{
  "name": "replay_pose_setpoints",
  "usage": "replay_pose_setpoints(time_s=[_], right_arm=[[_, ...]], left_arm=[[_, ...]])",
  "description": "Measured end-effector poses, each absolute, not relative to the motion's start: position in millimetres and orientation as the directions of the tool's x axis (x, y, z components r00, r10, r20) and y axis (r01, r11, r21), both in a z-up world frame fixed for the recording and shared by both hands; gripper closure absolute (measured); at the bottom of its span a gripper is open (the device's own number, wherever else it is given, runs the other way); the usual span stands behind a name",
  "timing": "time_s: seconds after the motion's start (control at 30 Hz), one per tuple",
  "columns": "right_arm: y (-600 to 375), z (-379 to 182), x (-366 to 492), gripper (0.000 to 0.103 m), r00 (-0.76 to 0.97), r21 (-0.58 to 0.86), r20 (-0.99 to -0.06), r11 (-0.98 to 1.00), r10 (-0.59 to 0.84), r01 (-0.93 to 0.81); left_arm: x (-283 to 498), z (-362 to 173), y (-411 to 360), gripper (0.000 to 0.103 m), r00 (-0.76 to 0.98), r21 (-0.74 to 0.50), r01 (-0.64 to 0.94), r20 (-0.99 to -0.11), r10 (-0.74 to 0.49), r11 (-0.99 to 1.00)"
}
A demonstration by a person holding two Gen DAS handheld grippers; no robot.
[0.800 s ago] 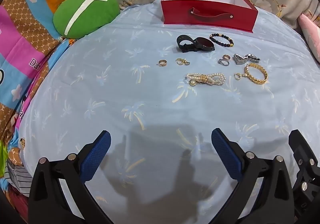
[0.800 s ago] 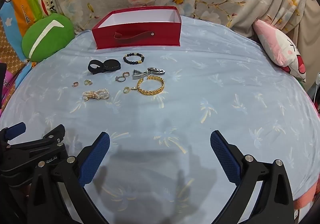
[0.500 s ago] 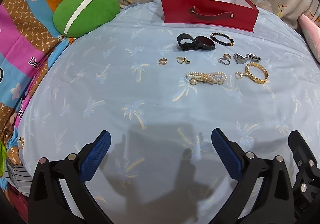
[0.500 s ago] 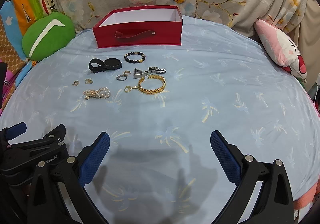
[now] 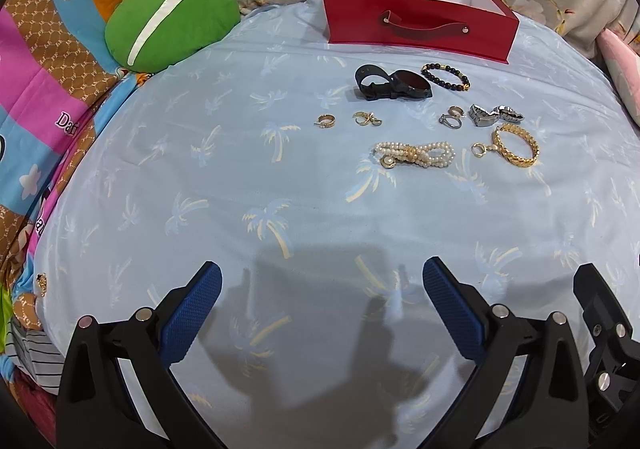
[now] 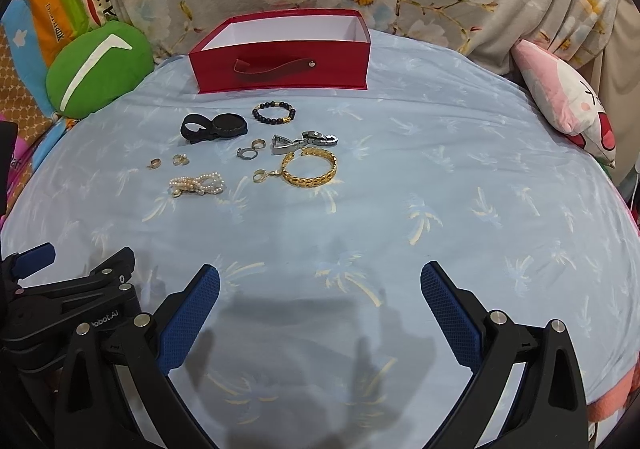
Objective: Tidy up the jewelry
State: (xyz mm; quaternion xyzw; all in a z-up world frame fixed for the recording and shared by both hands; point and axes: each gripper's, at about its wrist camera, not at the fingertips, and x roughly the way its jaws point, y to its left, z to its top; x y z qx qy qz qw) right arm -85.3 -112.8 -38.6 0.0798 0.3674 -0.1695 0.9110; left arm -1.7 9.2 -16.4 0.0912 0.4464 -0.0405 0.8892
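While jewelry lies clustered, green cushion (image 5: 172, 21) sits left of red box (image 5: 416, 29).

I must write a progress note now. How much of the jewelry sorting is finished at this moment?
Nothing looks done: what shows of the inside of the red box is bare. Nothing is in hand: the left gripper and right gripper are both open and empty. All is left on the blue sheet: black watch, bead bracelet, silver watch, gold bracelet, pearl bracelet, small rings.
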Motion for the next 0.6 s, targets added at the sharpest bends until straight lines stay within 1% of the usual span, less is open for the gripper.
replay_pose_setpoints(time_s=[0.27,0.6], right_arm=[[-109,-44,-78,0.005,0.668,0.021,-0.704,0.932,-0.243,0.362],[-135,-51,-61,0.005,0.654,0.051,-0.721,0.923,-0.230,0.381]], left_arm=[[2,-19,10,0.005,0.592,0.119,0.146,-0.806,0.010,0.982],[31,-20,23,0.005,0.589,0.121,0.112,-0.808,0.032,0.986]])
